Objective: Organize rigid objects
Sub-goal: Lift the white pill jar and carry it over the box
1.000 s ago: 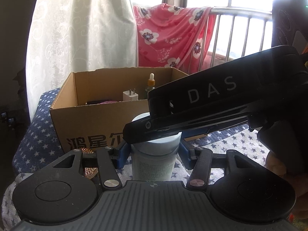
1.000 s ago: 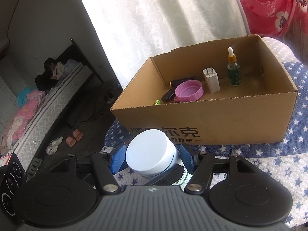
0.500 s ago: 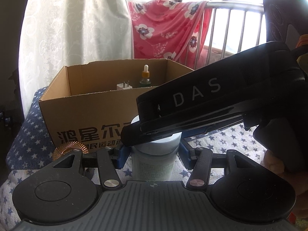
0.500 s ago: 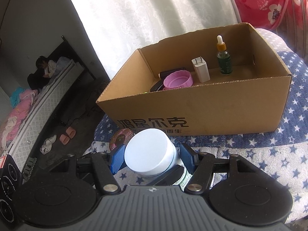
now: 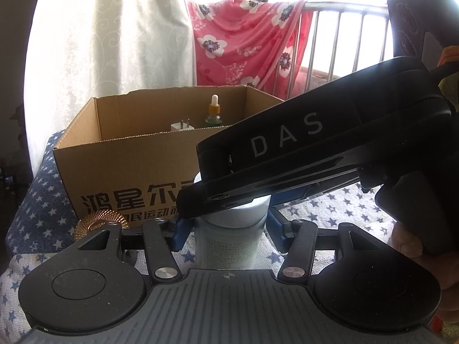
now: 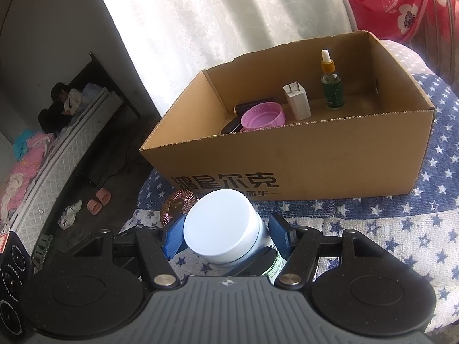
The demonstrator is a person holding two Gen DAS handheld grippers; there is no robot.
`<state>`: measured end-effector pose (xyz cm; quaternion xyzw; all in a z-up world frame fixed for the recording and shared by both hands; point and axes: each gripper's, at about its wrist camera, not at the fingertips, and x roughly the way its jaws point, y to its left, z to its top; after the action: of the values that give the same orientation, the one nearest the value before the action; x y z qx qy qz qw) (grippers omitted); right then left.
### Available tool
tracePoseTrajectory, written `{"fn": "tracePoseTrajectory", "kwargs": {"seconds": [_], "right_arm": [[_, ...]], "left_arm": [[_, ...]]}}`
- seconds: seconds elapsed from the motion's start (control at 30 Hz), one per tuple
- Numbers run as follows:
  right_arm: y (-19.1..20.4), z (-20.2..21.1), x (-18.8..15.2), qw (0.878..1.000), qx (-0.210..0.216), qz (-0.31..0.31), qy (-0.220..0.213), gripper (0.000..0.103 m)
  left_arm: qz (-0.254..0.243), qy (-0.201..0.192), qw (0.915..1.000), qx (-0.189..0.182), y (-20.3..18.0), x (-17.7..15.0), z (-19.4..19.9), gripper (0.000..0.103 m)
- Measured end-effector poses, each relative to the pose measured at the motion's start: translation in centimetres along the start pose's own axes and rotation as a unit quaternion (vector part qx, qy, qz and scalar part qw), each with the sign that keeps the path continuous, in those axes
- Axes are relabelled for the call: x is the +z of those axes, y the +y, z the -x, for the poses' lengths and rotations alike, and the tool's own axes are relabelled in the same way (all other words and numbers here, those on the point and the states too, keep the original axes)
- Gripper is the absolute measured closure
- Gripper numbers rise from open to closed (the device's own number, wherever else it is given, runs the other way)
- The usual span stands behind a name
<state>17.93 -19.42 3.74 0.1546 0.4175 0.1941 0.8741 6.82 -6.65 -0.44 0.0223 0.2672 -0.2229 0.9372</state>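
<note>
A pale bottle with a wide white cap hangs tilted just in front of the cardboard box. My left gripper is shut on the bottle's body, a blue pad on either side. My right gripper is shut on the cap from above. Its black housing marked DAS crosses over the bottle in the left wrist view and hides most of the cap there. Inside the box stand a green dropper bottle and a white charger plug, beside a pink lid and a black object.
The box sits on a blue star-patterned cover. A copper ribbed disc lies at the box's front left corner. The cover drops off to a dark floor with slippers on the left. A person lies on a bed beyond.
Both grippers keep their hold on the bottle. The box has slid a little in both views, and the copper disc has come into sight beside it.
</note>
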Motion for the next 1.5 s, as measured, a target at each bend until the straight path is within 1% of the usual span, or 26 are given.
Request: {"fn": "tracePoseTrajectory", "kwargs": {"seconds": [0.3,0.43,0.67,0.87,1.0,1.07,1.3,1.33,1.37,1.5], "right_arm": [[0.1,-0.2,0.0,1.0,-0.003,-0.001,0.002,0.036],[0.4,-0.5,0.0,1.0,-0.017,-0.001,0.008,0.036],[0.9,-0.8,0.2,0.999,-0.037,-0.018,0.015,0.035],[1.7,-1.1,0.1,0.997,-0.068,-0.026,0.018,0.036],[2.4,-1.5,0.1,0.996,-0.089,-0.009,0.021,0.036],[2.7,-1.7,0.1,0.995,-0.101,-0.001,0.02,0.032],[2.9,-2.5,0.2,0.994,-0.109,0.005,0.015,0.033],[2.9,-2.6,0.2,0.994,-0.108,0.005,0.016,0.034],[2.9,-2.7,0.2,0.994,-0.106,0.005,0.017,0.037],[3.1,-2.7,0.1,0.994,-0.109,0.013,0.016,0.038]], "left_arm": [[0.007,0.01,0.9999,-0.009,0.2,-0.5,-0.5,0.045],[0.013,0.012,0.9997,-0.02,0.5,-1.1,-0.8,0.044],[0.027,-0.012,0.9989,-0.038,1.1,-2.5,-0.5,0.047],[0.023,-0.026,0.9984,-0.044,1.0,-3.2,-0.1,0.047],[0.026,-0.031,0.9979,-0.049,1.0,-3.6,0.2,0.047],[0.028,-0.032,0.9977,-0.052,0.6,-3.7,0.1,0.047],[0.034,-0.034,0.997,-0.06,0.5,-4.2,0.5,0.047],[0.033,-0.034,0.9971,-0.06,0.4,-4.2,0.6,0.047],[0.033,-0.033,0.9971,-0.06,0.3,-4.3,0.6,0.047],[0.03,-0.034,0.9973,-0.058,0.1,-4.3,0.5,0.047]]}}
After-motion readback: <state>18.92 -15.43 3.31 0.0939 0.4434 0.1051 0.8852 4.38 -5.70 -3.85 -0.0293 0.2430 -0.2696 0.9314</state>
